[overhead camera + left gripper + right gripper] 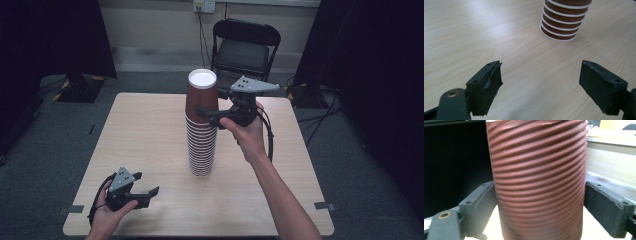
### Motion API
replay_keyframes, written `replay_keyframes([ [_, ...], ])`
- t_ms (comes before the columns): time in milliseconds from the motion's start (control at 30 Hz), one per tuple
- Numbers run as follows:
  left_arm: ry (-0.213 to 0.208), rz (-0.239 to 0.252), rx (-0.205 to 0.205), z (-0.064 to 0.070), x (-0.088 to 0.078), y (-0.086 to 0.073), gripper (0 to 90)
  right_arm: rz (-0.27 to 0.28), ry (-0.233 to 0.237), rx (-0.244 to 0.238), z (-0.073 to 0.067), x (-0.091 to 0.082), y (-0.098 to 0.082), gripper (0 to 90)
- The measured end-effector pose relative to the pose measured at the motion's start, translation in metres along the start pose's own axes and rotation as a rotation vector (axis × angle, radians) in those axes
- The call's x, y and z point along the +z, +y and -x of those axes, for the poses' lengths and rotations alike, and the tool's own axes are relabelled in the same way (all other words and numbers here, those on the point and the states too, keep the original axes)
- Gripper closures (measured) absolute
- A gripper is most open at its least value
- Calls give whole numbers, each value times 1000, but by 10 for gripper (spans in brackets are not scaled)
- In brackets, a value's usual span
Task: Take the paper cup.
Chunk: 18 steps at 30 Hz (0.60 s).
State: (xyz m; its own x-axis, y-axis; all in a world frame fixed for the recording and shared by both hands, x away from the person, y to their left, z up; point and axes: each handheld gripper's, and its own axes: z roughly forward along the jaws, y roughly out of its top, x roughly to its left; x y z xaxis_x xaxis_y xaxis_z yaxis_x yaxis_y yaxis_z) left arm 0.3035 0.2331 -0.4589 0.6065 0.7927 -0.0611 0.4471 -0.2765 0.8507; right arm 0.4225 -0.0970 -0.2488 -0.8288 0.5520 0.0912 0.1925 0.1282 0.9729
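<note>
Right claw (202, 111) is set around the top cup (202, 95) of the cup stack (201, 145), jaws touching its sides; left claw (147, 187), spread open and empty, is held near the stack's base.

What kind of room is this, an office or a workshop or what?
Probably a lab or studio set up for recording: a bare wooden table ringed by black curtains, a folding chair, and tape marks on grey carpet.

Left hand-held gripper (148, 192) sits low at the tabletop's near left corner, gripped in the left hand (111, 212), jaws spread wide with nothing between. Right hand-held gripper (207, 114) is raised over the tabletop's far middle, right hand (248, 131) gripping it, forearm stretched forward, jaws set either side of the top cup, contact unclear.
</note>
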Motion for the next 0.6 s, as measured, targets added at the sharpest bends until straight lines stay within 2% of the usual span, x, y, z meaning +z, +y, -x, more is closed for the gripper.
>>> replay_keyframes([
  [333,7,-6,4,-1,0,0,179,-44,-4,-15,0,21,-1,94],
  [400,4,-4,2,0,0,0,179,-56,-18,-22,-1,24,-1,92],
  [600,2,-3,-3,-1,0,0,179,-65,-16,-24,0,28,-3,91],
])
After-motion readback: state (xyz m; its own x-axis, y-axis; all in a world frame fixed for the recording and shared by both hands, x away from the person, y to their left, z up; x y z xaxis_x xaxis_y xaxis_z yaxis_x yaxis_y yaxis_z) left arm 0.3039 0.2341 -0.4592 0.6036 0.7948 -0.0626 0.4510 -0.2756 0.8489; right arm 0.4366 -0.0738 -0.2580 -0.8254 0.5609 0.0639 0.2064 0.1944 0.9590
